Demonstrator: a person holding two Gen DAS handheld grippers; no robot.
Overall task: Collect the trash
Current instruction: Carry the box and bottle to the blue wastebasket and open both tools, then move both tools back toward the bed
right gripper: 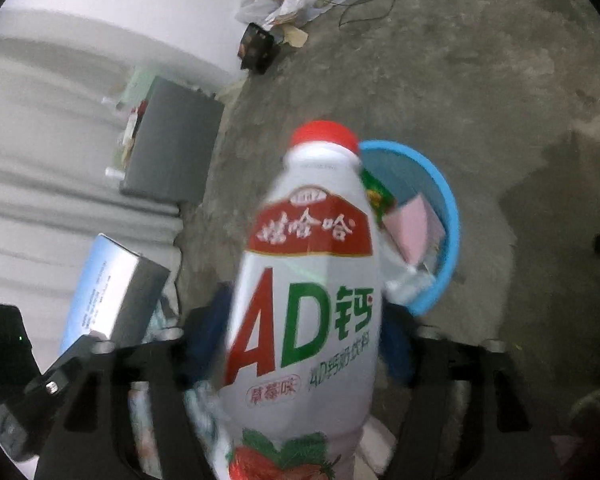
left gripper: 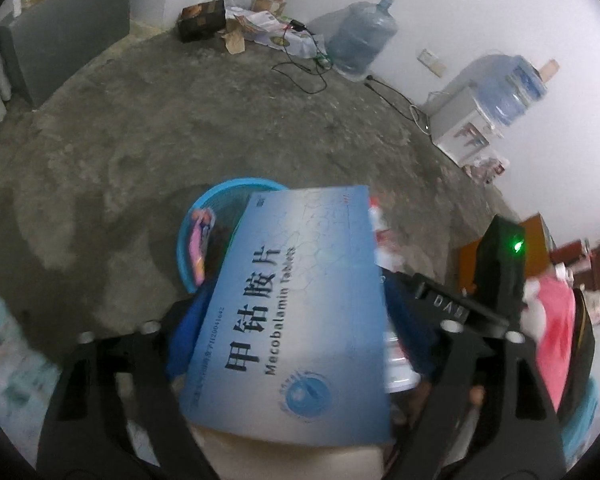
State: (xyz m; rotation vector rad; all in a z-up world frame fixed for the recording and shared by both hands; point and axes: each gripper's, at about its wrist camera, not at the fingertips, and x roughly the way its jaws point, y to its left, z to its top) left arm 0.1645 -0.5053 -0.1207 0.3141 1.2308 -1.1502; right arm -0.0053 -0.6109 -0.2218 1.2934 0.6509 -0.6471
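The left gripper (left gripper: 296,332) has a blue medicine box (left gripper: 296,304) between its blue pads, jaws spread wide; whether the pads press on the box or have let go of it cannot be told. The box is tilted and hangs over the near edge of a blue basket (left gripper: 204,204) on the concrete floor (left gripper: 140,128), with pink trash already inside. The right gripper (right gripper: 304,332) has a white drink bottle (right gripper: 308,300) with a red cap (right gripper: 325,134) between its widely set jaws, cap pointing away from the camera; the grip on it cannot be judged either. The same basket (right gripper: 448,216) lies just behind the bottle, holding pink paper (right gripper: 414,228) and a green wrapper (right gripper: 376,196). Water jugs (left gripper: 362,36) stand by the far wall
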